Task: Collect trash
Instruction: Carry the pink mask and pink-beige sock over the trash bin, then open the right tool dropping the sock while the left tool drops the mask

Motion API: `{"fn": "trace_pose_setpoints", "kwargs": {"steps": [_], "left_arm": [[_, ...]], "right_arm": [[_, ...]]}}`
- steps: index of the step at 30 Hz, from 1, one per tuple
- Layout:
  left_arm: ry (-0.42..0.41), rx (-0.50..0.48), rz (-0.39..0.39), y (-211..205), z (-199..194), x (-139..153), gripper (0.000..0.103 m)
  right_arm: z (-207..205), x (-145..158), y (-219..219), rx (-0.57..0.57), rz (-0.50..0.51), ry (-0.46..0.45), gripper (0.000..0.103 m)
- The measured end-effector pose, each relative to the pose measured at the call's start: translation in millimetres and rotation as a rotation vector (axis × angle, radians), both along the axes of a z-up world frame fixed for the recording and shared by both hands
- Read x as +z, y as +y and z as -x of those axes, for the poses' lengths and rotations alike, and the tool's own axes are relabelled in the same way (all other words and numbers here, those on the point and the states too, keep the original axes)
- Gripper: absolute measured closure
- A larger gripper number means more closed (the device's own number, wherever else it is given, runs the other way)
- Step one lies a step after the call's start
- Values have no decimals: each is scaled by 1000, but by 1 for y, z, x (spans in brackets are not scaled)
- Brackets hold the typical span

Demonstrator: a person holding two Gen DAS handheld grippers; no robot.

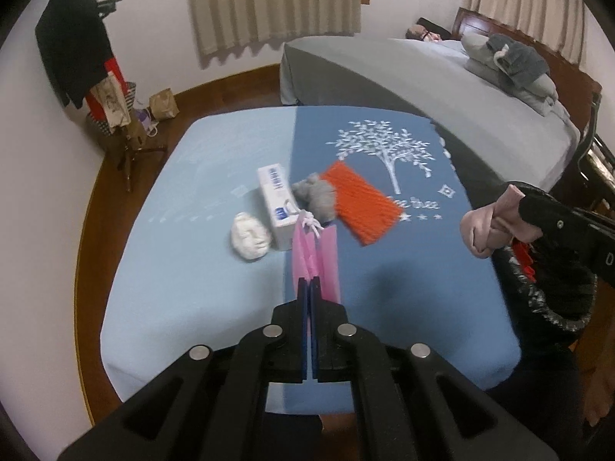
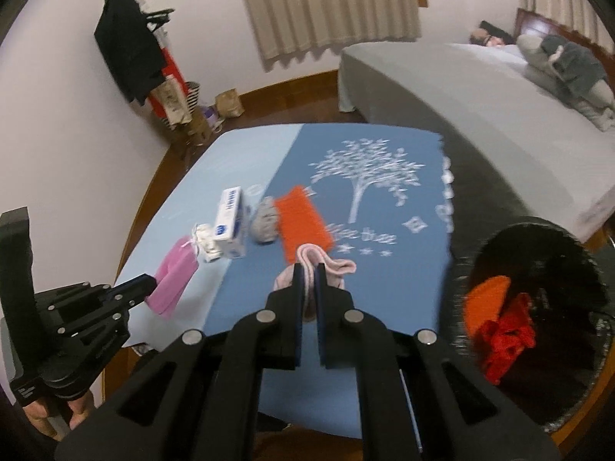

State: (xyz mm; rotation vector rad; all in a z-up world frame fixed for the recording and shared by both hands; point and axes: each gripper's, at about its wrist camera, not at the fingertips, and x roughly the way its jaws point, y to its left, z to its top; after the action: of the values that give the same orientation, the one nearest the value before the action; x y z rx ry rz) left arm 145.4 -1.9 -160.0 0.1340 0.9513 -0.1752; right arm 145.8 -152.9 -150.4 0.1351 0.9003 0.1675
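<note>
My left gripper (image 1: pixel 309 280) is shut on a pink drawstring pouch (image 1: pixel 315 257) and holds it above the blue table (image 1: pixel 192 288); the pouch also shows in the right wrist view (image 2: pixel 173 280). My right gripper (image 2: pixel 308 269) is shut on a pale pink cloth (image 2: pixel 323 265), also seen in the left wrist view (image 1: pixel 488 226), near the black-lined trash bin (image 2: pixel 538 307). The bin holds orange and red items (image 2: pixel 496 319). On the table lie a white crumpled wad (image 1: pixel 250 236), a white box (image 1: pixel 275 199), a grey wad (image 1: pixel 315 194) and an orange pad (image 1: pixel 361 201).
A bed (image 1: pixel 461 92) with grey bedding stands behind the table at the right. A coat rack with dark clothes (image 1: pixel 73 46) and bags (image 1: pixel 163 103) stand by the left wall. Wooden floor surrounds the table.
</note>
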Motion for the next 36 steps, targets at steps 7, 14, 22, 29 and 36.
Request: {"fn": "trace_pose_setpoints", "kwargs": {"steps": [7, 14, 22, 29, 36], "left_arm": [[-10, -53, 11, -49, 5, 13, 102], [-24, -126, 26, -106, 5, 25, 102], [-33, -207, 21, -166, 4, 28, 102], [-17, -266, 36, -221, -3, 21, 102], [12, -335, 66, -276, -5, 8, 102]], "right_arm": [[13, 10, -49, -63, 36, -21, 98], [23, 16, -94, -127, 64, -34, 98], [32, 16, -136, -193, 72, -42, 98], [34, 6, -180, -256, 89, -25, 98], [34, -12, -225, -325, 105, 14, 98]]}}
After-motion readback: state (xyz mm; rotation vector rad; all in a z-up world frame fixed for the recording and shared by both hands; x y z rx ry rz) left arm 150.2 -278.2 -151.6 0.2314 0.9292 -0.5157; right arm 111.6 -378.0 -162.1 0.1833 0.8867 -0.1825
